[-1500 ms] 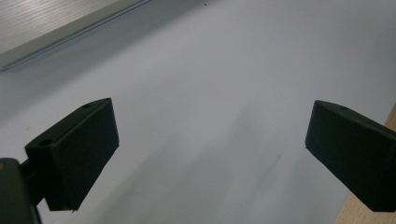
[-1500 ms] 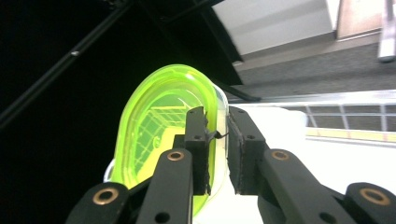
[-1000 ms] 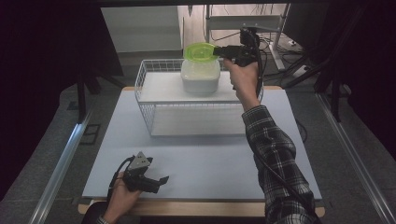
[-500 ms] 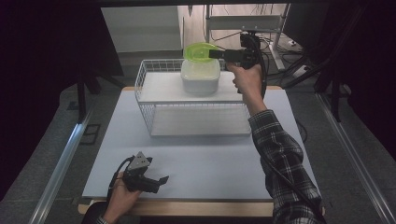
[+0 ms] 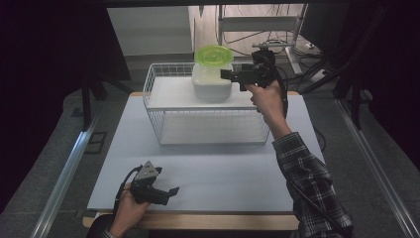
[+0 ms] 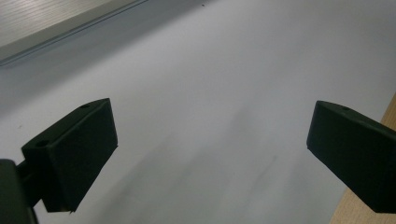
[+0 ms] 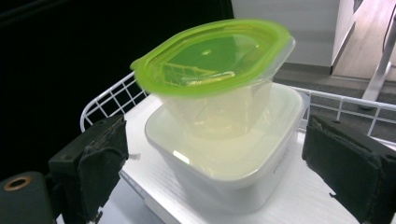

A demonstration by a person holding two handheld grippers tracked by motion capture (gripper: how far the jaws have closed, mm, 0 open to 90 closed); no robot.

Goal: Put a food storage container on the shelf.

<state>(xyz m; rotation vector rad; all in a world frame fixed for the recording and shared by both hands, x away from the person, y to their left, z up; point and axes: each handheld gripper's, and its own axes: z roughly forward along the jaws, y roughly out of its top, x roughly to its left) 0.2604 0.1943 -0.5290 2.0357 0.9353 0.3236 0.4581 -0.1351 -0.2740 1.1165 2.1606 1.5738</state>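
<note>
A white tub [image 5: 210, 85] [image 7: 233, 186] stands on the top shelf of a white wire rack [image 5: 163, 130]. A clear tub with a green lid [image 5: 214, 54] [image 7: 212, 53] sits nested in it, tilted a little. My right gripper [image 5: 224, 74] [image 7: 215, 163] is open at the white tub's right side, its jaws spread wide with the tub just ahead of them and not touching. My left gripper [image 5: 171, 191] [image 6: 210, 154] is open low over the white table [image 5: 233, 173] near its front left, with nothing between its jaws.
The rack's wire rim [image 7: 107, 100] runs round the shelf [image 5: 168, 94] behind and beside the tubs. The table's wooden front edge [image 6: 387, 121] lies close to the left gripper. Metal frames and cables [image 5: 277, 25] stand behind the table.
My right gripper has dropped from the green lid's height to the white tub's level and edged left. The tubs and the left gripper have stayed put.
</note>
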